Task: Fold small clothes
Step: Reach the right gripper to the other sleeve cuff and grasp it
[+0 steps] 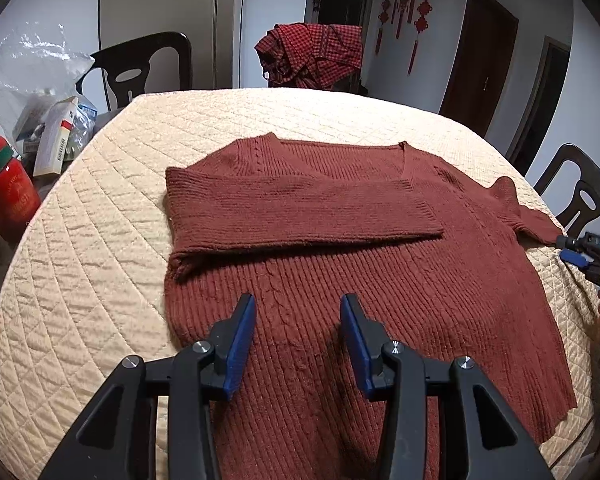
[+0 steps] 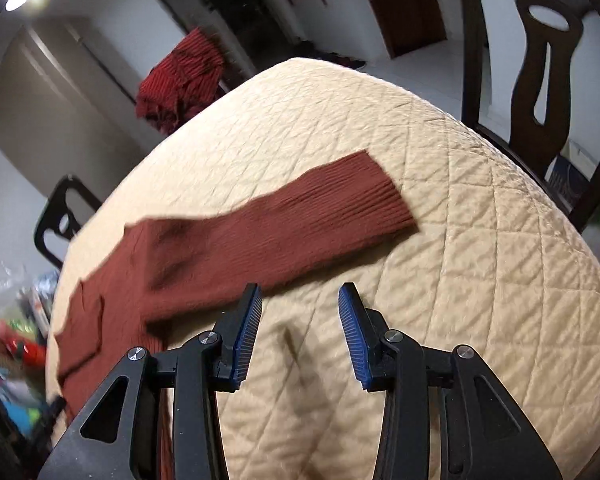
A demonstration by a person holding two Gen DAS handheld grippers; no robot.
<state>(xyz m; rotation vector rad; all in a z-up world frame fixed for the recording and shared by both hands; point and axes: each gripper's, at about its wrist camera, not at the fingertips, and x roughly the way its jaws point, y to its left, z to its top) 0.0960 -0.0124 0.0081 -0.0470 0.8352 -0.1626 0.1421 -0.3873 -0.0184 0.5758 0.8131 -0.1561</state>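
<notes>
Rust knit sweater point(image 1: 340, 248) flat on quilted table cover point(image 1: 100, 280), neckline away, one sleeve point(image 2: 300, 216) lying outward sideways; left gripper point(image 1: 298, 336) and right gripper point(image 2: 300, 328) both wide open, empty. No legible writing.

Rust sweater point(image 1: 340, 248) on quilted table point(image 1: 100, 280)

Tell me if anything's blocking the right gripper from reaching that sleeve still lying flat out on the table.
Nothing visible does. The right gripper is open, and only bare quilted table cover lies between its fingers and the unfolded sleeve just ahead. The other sleeve is already folded across the sweater's chest.
</notes>
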